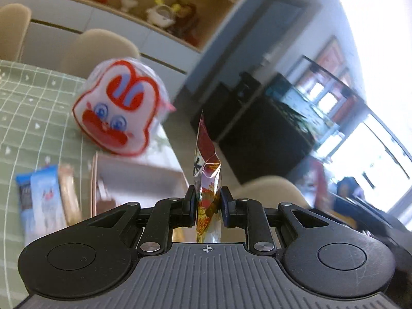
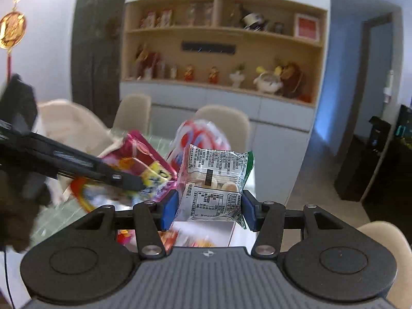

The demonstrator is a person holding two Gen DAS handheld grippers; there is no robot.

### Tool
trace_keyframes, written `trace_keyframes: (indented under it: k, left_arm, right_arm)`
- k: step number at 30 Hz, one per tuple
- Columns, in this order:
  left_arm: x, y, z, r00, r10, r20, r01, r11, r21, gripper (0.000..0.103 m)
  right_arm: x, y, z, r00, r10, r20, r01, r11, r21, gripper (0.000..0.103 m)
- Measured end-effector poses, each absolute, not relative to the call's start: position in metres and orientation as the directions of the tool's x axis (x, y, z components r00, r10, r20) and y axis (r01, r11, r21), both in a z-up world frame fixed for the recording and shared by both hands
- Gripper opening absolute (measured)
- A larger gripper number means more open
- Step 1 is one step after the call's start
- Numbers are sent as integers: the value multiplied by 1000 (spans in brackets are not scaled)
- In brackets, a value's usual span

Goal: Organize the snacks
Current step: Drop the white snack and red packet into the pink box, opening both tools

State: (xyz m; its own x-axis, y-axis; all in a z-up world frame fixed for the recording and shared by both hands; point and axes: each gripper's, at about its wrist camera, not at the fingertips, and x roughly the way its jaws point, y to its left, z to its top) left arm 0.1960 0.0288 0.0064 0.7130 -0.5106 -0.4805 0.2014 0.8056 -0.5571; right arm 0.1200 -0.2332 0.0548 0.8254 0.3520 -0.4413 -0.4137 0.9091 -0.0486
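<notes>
Both packets aloft above the worktop point(image 1: 31, 108): left gripper point(image 1: 207, 206) nearly shut, pinching a foil sachet point(image 1: 207, 170) by its edge, which may slip; right gripper point(image 2: 209, 207) part-open, clamping a clear biscuit pack point(image 2: 213, 180), which may crush.

Bright window point(image 1: 373, 64) glare, motion blur throughout, fisheye bending at edges.

Each camera sits just behind its own tool, looking forward and slightly down along the fingers. Both views share the rabbit bag point(image 1: 121, 108) point(image 2: 203, 134), the counter point(image 1: 33, 108) and the wall shelf point(image 1: 144, 13) point(image 2: 221, 59).
</notes>
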Motion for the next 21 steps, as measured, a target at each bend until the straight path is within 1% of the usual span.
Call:
trace_keyframes:
  k: [2,5,9,10,12,16,21]
  left_arm:
    - [232,24,-12,695,-506,-511,144,794,-591,23]
    - [272,23,-56,640,-536,-551,79,759,-646,23]
    - [297,19,-113,567,-522,-637,36,788,-614,22]
    - [301,19,-124,545,-513,-663,29,802,-597,26]
    - [300,21,-135,545,-470,-694,18,834,-551,26]
    - [275,39,-123,618,-450,-644,19,828,-561,27]
    - [230,75,-99,710,-367,-601,-22,841,-540,27]
  right_arm:
    - [137,-232,58,831,328,-449,-385,922,-38,52]
    - [157,-229,50,822,302,-483,-361,932,-32,52]
    - [174,-218,27,793,269,-546,-344,938,-37,52]
    - [178,-216,20,781,263,-566,-341,939,-34,52]
    - [187,-211,4,756,253,-603,-340,940,-32,52]
    - [205,-193,-25,700,249,-670,-365,930,-36,52]
    - [235,-160,-64,633,258,-730,-400,916,-23,52]
